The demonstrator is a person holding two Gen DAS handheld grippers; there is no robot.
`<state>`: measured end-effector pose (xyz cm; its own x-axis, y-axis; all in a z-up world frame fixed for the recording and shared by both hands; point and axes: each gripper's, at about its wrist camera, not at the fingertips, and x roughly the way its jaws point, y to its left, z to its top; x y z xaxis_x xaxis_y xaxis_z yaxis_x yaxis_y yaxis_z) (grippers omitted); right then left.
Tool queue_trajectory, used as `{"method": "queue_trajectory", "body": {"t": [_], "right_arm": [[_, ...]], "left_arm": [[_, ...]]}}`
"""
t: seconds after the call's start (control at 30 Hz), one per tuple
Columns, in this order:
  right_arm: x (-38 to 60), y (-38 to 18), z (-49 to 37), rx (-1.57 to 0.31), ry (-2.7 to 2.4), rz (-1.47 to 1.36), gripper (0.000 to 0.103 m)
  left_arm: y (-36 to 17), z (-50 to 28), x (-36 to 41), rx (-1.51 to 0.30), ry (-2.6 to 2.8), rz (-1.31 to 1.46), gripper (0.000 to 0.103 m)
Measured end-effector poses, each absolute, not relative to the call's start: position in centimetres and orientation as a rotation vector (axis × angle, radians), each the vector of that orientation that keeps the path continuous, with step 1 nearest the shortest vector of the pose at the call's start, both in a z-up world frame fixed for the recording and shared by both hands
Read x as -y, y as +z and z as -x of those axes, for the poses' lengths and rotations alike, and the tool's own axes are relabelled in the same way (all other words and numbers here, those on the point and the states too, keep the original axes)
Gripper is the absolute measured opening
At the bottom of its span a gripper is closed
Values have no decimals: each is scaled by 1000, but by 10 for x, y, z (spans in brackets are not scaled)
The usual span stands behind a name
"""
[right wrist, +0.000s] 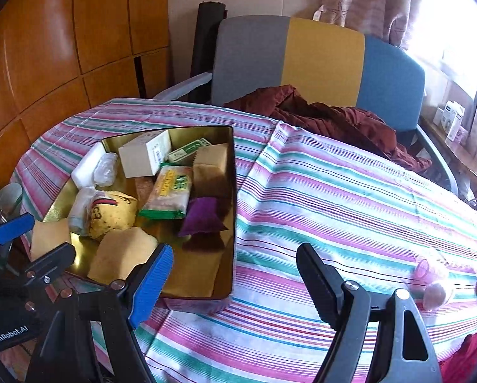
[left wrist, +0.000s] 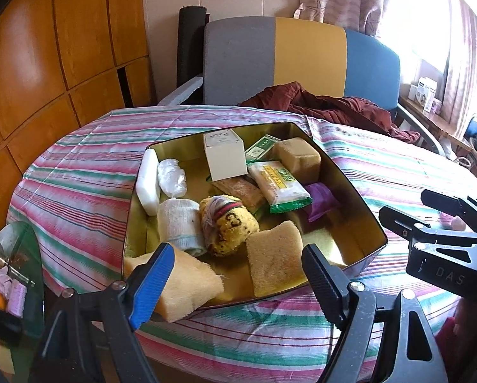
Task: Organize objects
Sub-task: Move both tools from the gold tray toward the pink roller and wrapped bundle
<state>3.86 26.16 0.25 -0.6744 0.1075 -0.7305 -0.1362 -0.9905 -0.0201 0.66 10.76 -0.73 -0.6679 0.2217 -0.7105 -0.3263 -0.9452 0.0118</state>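
Note:
A gold metal tin sits on the striped tablecloth, filled with several items: a white box, a green-edged snack pack, a purple pouch, a yellow knitted roll, sponges and white bundles. My left gripper is open and empty at the tin's near edge. My right gripper is open and empty over the cloth just right of the tin. A clear pink-tinted plastic item lies on the cloth at the right.
A dark red cloth lies at the table's far edge before a grey, yellow and blue chair. A glass side table with small items is at the left. Wooden panels line the left wall.

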Motion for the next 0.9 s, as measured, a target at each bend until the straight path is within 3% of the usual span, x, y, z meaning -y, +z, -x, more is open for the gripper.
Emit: {"method": "queue_trajectory", "body": {"t": [0.6, 0.9], "right_arm": [[-379, -15, -68, -246, 2500, 1294, 81], [-495, -31, -85, -195, 2179, 1444, 86]], "left_arm": [[-10, -7, -138, -264, 2539, 1084, 83], [-15, -9, -152, -289, 2500, 1094, 83]]}}
